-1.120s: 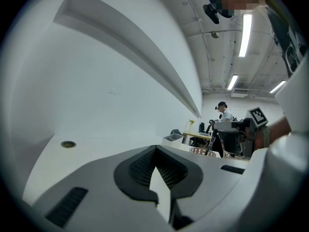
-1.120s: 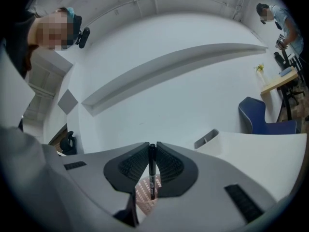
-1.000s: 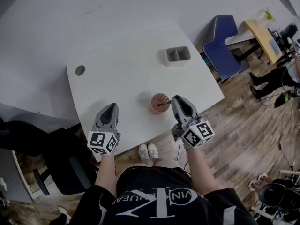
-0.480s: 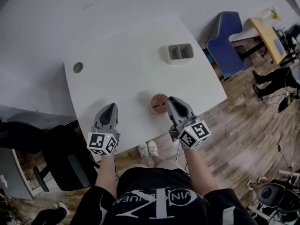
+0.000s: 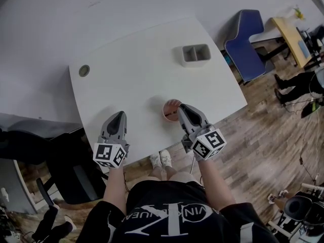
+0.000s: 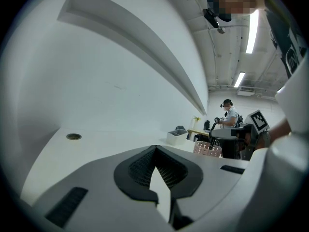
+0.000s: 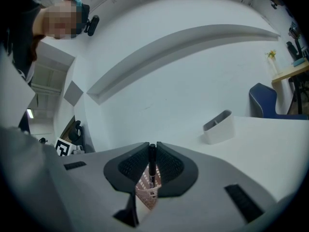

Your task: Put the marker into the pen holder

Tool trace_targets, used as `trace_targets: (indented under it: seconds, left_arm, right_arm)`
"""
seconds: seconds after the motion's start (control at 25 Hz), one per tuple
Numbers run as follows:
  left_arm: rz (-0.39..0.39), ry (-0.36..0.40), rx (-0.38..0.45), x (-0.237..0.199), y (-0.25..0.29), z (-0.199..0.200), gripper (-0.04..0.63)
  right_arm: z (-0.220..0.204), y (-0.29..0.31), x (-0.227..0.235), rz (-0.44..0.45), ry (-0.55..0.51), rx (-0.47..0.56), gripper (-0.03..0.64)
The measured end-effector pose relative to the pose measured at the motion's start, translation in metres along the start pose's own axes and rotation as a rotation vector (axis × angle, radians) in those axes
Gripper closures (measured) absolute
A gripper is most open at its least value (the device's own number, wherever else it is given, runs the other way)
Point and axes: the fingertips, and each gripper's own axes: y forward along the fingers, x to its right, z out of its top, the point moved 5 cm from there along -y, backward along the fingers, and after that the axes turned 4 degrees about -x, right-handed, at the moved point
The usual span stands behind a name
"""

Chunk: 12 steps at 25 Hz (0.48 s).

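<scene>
1. The table [image 5: 136, 70] is a plain white slab with rounded corners. It is pushed against a white wall [image 5: 50, 14], and a round cable grommet [image 5: 84, 70] is set near its far left corner.
2. A grey two-compartment tray [image 5: 195, 54] sits toward the far right of the table, well apart from everything else.
3. The pink mesh pen holder [image 5: 171, 109] stands near the table's near edge, just in front of the right hand-held gripper [image 5: 180, 108].
4. In the right gripper view, that hand-held gripper's jaws are clamped on the black marker [image 7: 152, 163]. The marker stands upright between the pads, with its lower end down at the pen holder's mouth. I cannot tell whether the tip is inside yet.
5. The left hand-held gripper [image 5: 120, 114] hovers over the near left part of the table. Its jaws are together with nothing between them.
6. The room has a wood-plank floor [image 5: 263, 135]. A blue chair [image 5: 243, 39] stands beside the table's right end, with a yellow-topped table [image 5: 286, 37] beyond it.
7. A black office chair [image 5: 66, 176] stands at the table's near left.
8. Strip lights [image 6: 252, 30] run along the ceiling, and another person [image 6: 229, 115] stands in the distance.
</scene>
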Motion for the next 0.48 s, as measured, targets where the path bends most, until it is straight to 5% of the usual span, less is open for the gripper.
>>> trace_targets:
  seconds: [0.48]
  left_arm:
    - [0.027, -0.012, -0.005, -0.0067, -0.0057, -0.0034, 0.581]
  right_arm:
    - [-0.0045, 0.0081, -0.0022, 0.025, -0.040, -0.045, 0.560]
